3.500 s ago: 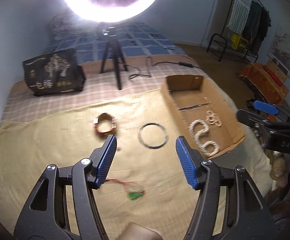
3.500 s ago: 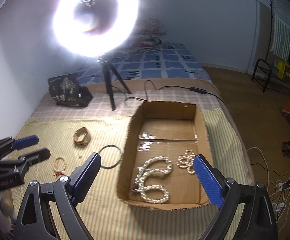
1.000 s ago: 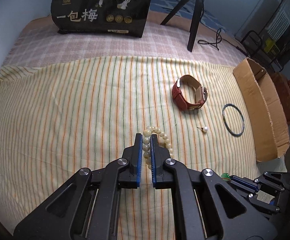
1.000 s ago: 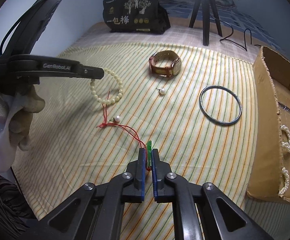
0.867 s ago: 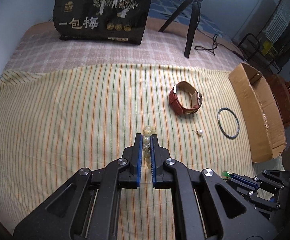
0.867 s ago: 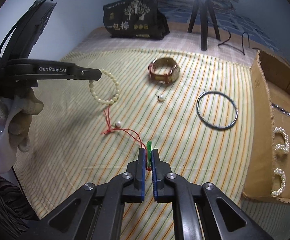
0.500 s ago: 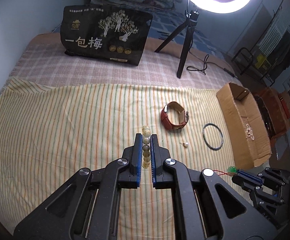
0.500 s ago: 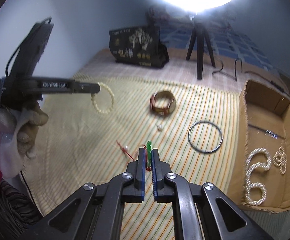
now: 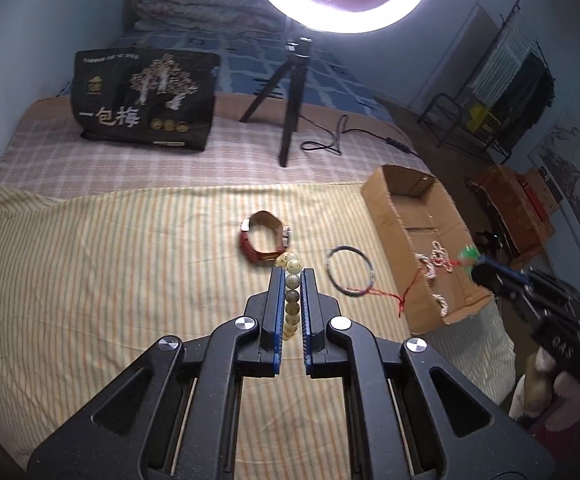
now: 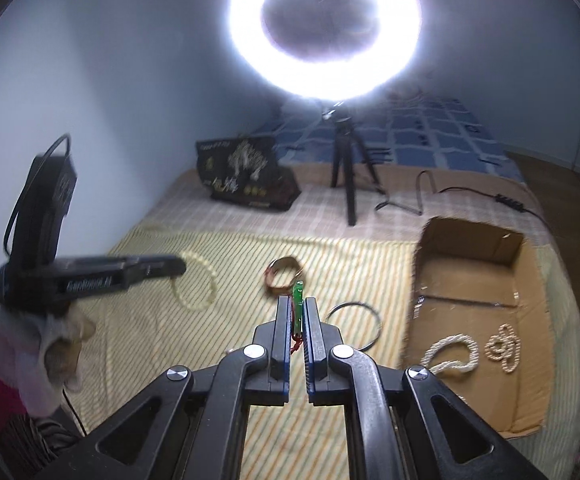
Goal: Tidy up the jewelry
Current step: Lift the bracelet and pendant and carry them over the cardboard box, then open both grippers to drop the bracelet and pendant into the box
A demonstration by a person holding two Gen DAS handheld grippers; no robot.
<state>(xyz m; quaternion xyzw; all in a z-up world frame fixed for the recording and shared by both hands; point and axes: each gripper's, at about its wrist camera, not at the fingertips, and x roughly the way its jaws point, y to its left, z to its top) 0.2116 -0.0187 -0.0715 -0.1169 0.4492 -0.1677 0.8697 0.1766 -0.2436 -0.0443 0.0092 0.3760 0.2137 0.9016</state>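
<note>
My left gripper [image 9: 293, 276] is shut on a pale bead bracelet [image 9: 292, 298], lifted clear of the striped cloth; in the right wrist view that bracelet [image 10: 194, 284] hangs from the left gripper [image 10: 180, 266]. My right gripper [image 10: 298, 304] is shut on a green pendant [image 10: 297, 300] with a red cord; the left wrist view shows this pendant [image 9: 467, 255] and its dangling red cord [image 9: 393, 294] in front of the cardboard box [image 9: 385, 204]. A brown leather watch [image 9: 264, 240] and a dark bangle [image 9: 349, 276] lie on the cloth.
The cardboard box [image 10: 441, 240] at the right holds pearl strands [image 10: 451, 354] and a small bead loop [image 10: 503, 346]. A ring light on a tripod [image 9: 290, 120] and a black bag [image 9: 144, 100] stand behind. The bed's edge drops off beyond the box.
Both grippers have risen from the cloth, each carrying its piece. The bead bracelet and the green pendant with its cord now hang in the air; the box interior has come into view.
</note>
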